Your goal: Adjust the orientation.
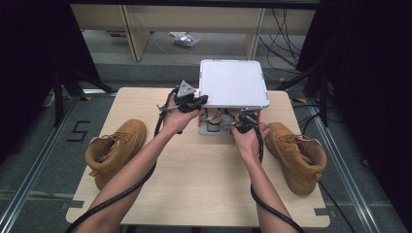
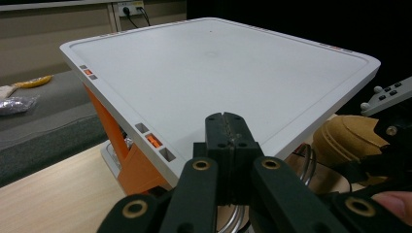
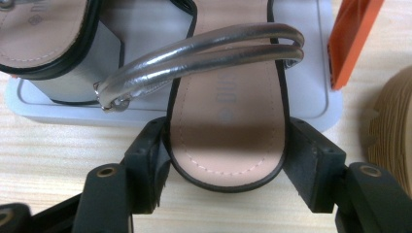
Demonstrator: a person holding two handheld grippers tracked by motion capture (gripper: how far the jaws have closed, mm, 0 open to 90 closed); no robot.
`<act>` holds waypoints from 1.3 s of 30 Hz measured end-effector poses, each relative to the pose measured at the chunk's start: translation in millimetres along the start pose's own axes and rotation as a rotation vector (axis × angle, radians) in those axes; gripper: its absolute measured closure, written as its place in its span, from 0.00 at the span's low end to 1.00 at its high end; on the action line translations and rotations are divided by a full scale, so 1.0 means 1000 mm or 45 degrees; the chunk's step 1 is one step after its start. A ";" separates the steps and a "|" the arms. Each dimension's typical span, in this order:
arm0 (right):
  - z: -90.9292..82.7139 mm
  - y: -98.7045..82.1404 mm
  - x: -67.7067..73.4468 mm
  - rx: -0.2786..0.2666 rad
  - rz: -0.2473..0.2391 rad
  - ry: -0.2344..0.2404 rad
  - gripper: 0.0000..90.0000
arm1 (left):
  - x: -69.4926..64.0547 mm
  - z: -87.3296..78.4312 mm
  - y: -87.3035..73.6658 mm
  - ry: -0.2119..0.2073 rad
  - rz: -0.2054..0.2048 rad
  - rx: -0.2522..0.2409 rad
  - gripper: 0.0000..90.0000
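A sandal [image 3: 226, 111] with a tan insole, black rim and silver strap [image 3: 204, 53] lies on the grey lower shelf [image 3: 311, 97] of a small rack, its heel sticking out over the table. My right gripper [image 3: 227, 145] is shut on that heel, one pad against each side. In the high view the right gripper [image 1: 240, 121] sits at the rack's front. A second sandal [image 3: 39, 34] lies beside the first one. My left gripper [image 2: 226, 126] is shut with nothing in it, its tips over the near edge of the rack's white top shelf [image 2: 218, 73]; in the high view the left gripper [image 1: 194, 103] hovers at the rack's left front corner.
The rack [image 1: 233, 82] has orange side supports [image 3: 352, 39] and stands at the back of the wooden table [image 1: 204, 184]. One tan boot [image 1: 114, 148] lies at the left, another tan boot [image 1: 296, 153] at the right, close to my right hand. Cables trail off the front edge.
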State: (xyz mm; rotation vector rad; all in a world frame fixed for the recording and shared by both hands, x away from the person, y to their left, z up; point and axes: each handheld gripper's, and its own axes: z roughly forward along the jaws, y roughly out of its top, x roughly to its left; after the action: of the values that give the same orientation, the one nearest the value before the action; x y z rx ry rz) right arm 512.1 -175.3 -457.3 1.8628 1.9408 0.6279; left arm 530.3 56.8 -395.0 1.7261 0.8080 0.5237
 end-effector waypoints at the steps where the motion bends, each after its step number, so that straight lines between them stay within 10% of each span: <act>1: 0.000 0.000 0.000 0.007 0.008 0.013 0.44 | 0.000 0.000 0.000 0.000 0.001 0.000 1.00; 6: -0.006 -0.001 0.005 0.074 0.112 -0.027 0.44 | 0.000 0.000 0.000 0.000 0.005 0.001 1.00; 21: -0.005 0.007 0.007 0.035 0.129 -0.071 0.44 | 0.000 0.000 0.000 0.000 -0.002 -0.001 1.00; 39: 0.000 -0.007 -0.002 -0.144 -0.033 0.032 0.42 | 0.000 0.000 0.000 -0.001 0.001 -0.001 1.00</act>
State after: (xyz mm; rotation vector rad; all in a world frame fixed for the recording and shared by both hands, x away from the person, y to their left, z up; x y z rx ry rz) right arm 506.5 -177.5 -461.6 1.7665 1.9004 0.7408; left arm 530.4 56.4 -395.1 1.7256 0.8065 0.5240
